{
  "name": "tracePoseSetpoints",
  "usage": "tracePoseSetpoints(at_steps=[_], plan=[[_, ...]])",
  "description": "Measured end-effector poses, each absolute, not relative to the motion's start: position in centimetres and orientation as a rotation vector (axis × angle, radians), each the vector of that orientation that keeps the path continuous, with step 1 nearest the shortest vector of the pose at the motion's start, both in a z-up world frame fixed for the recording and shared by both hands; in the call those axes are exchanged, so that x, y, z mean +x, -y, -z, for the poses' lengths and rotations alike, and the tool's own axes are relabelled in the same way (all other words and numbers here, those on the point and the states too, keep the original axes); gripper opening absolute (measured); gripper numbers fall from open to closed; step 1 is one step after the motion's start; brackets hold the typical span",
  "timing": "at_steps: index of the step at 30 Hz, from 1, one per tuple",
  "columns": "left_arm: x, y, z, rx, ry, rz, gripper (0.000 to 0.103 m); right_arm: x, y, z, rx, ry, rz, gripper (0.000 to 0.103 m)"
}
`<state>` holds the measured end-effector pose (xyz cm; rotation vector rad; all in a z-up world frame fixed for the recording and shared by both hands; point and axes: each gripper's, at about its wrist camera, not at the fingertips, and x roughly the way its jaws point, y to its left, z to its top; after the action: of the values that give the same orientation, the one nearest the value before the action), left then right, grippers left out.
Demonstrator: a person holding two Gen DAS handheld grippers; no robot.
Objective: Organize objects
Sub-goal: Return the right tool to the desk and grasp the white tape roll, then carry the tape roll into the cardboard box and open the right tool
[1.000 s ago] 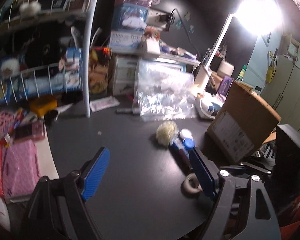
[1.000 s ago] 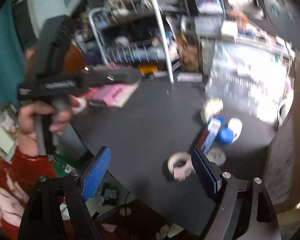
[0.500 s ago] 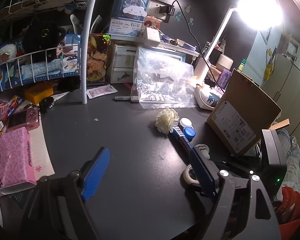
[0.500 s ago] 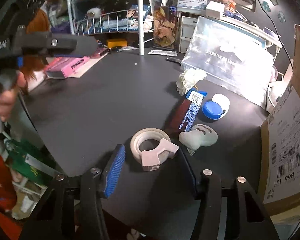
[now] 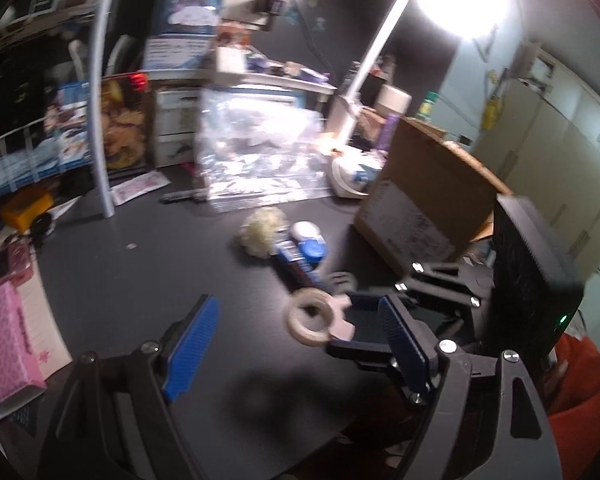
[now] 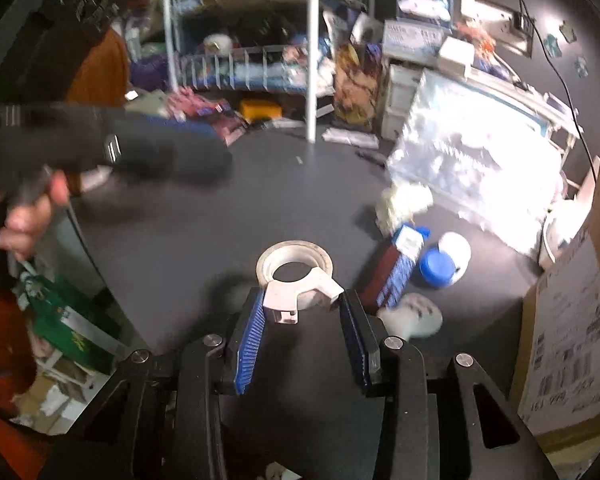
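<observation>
As your right gripper (image 6: 302, 310) jaws have just been closing, pads now clamp tape dispenser (image 6: 296, 280), beside cardboard box (image 6: 568, 320). Left gripper (image 5: 296, 340) gapes, empty. You have pickup secured; placement pending.

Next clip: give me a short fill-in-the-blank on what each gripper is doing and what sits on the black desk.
1. The right gripper has just been closing on the pale dispenser of the ____ roll.
2. The left gripper holds ____.
3. The round blue lid lies beside a ____ lid.

Missing words: tape; nothing; white
</observation>
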<state>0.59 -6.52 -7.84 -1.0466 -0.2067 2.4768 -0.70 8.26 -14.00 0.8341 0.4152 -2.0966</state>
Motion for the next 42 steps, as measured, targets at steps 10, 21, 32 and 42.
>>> tracePoseSetpoints(at_steps=[10,21,32,42], plan=[[-0.7,3.3,2.3,-0.972,0.145,-2.422,0.045,0.8,-9.0,5.6,0.602,-0.437,2.094,0.034],[-4.2,-4.5,-2.0,-0.885,0.035,-2.376,0.039,-1.2,-16.0,1.6,0.568,-0.421,2.186,0.034],[-10.5,-14.2,-2.3,-0.939,-0.026,-2.237,0.038,-6.0,-25.3,0.7,0.692,-0.359,2.290,0.034],[-11.7,-17.0,-1.5,-0.967,-0.100,-2.249,0.074,-8.5,-28.1,2.4,0.816,-0.373,2.358,0.058]])
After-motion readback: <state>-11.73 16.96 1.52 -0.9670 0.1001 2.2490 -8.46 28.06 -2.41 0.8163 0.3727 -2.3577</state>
